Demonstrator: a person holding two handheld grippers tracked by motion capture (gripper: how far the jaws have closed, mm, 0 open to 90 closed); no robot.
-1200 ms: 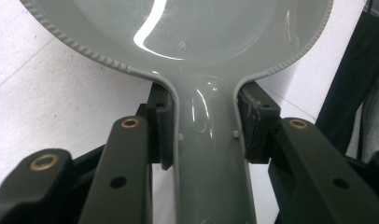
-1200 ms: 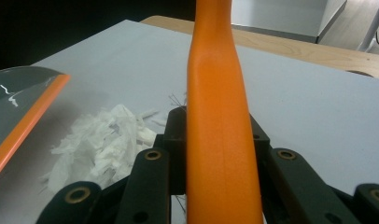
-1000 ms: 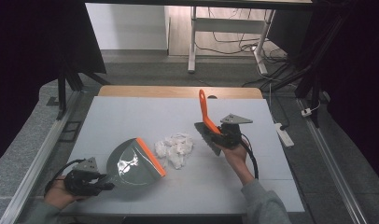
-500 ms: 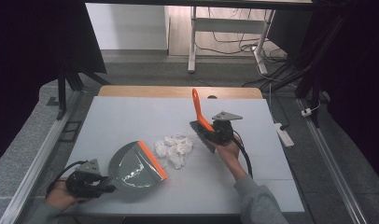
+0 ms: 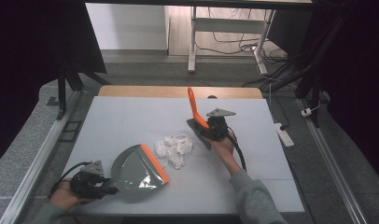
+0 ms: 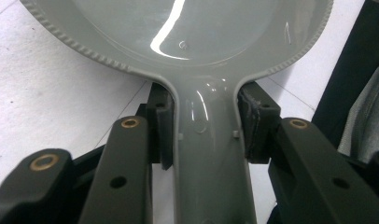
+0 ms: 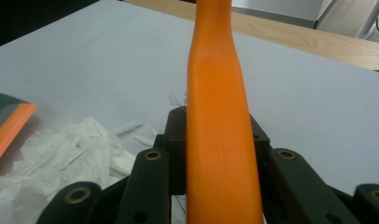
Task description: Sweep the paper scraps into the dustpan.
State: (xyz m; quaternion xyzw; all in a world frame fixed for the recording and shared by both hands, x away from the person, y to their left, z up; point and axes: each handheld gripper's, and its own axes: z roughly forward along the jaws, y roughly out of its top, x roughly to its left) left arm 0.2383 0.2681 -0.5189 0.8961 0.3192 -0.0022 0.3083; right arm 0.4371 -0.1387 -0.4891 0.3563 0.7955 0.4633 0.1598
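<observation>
Centrally, a heap of crumpled white paper scraps [image 5: 174,149] is seen lying on the grey table top [image 5: 271,163], in the middle of the table. Just left of it, the grey dustpan [image 5: 131,170] is set, its orange lip [image 5: 155,162] turned toward the scraps and lying just beside them; whether lip and scraps touch cannot be told from the high view. In the right gripper view the same scraps [image 7: 71,149] are noted at lower left, with a corner of the orange lip [image 7: 10,128] at the far left edge.

The dustpan's handle [image 6: 211,158] is clamped between the pads of the left gripper [image 5: 101,184]; in the left gripper view both jaws are seen pressed against the sides of the handle, and the pan's ribbed rim is spread above them. The left gripper is held low at the near left corner of the table, the hand [image 5: 66,196] behind it.

To the right of the scraps, the brush [image 5: 197,116] is held by the right gripper [image 5: 211,130]. Its orange handle [image 7: 220,116] is gripped between the closed jaws and is tilted upward and away from the person, while the dark brush head [image 5: 199,133] is kept low, near the table, just beside the heap. The right hand [image 5: 225,147] and a grey sleeve [image 5: 253,200] are seen trailing from it.

Beyond the grey surface, a wooden table edge [image 5: 178,91] is recorded.
</observation>
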